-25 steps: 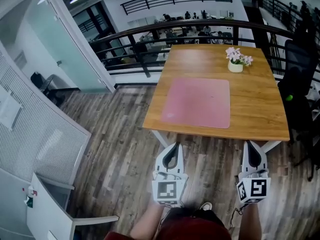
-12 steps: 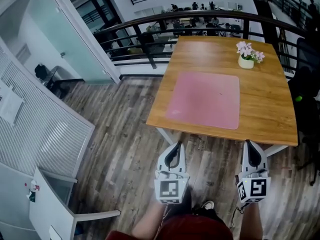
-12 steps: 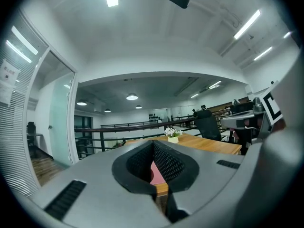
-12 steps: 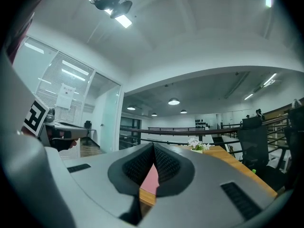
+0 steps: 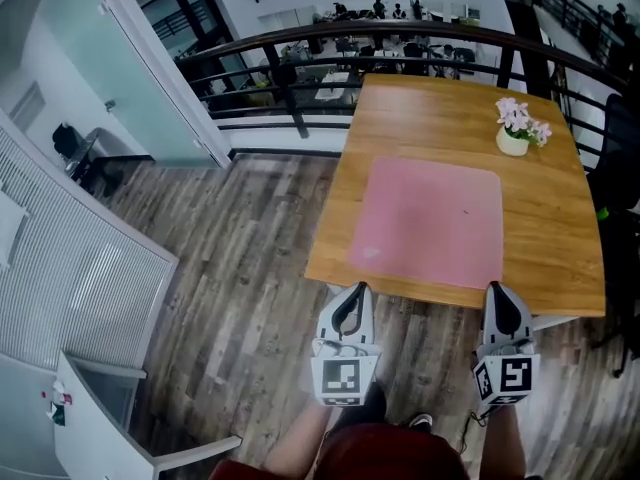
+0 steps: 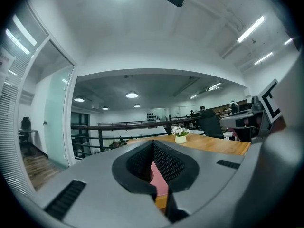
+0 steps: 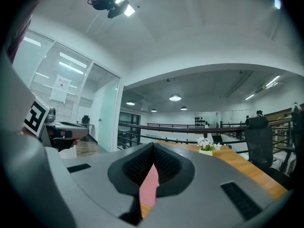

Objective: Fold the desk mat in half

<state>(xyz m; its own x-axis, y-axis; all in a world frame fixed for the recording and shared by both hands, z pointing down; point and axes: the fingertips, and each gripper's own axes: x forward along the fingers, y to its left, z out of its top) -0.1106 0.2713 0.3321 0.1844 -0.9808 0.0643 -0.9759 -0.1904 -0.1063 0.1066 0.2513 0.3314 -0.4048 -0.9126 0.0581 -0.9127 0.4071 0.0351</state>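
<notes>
A pink desk mat (image 5: 430,223) lies flat and unfolded on the wooden table (image 5: 560,243). Both grippers are held side by side just short of the table's near edge, pointing level at it. My left gripper (image 5: 351,295) is shut with nothing in it, below the mat's near left corner. My right gripper (image 5: 500,297) is shut and empty too, below the near right corner. In each gripper view a sliver of the pink mat (image 6: 157,180) (image 7: 151,189) shows through the gap behind the closed jaws.
A white pot of pink flowers (image 5: 518,128) stands at the table's far right. A black railing (image 5: 300,48) runs behind the table. A dark chair (image 5: 620,158) is at the right. A white cabinet (image 5: 110,408) and slatted wall stand on the left, over wood-plank floor.
Both grippers and the camera have come closer to the table. The mat and table now sit lower and larger in the head view. The jaws stayed shut.
</notes>
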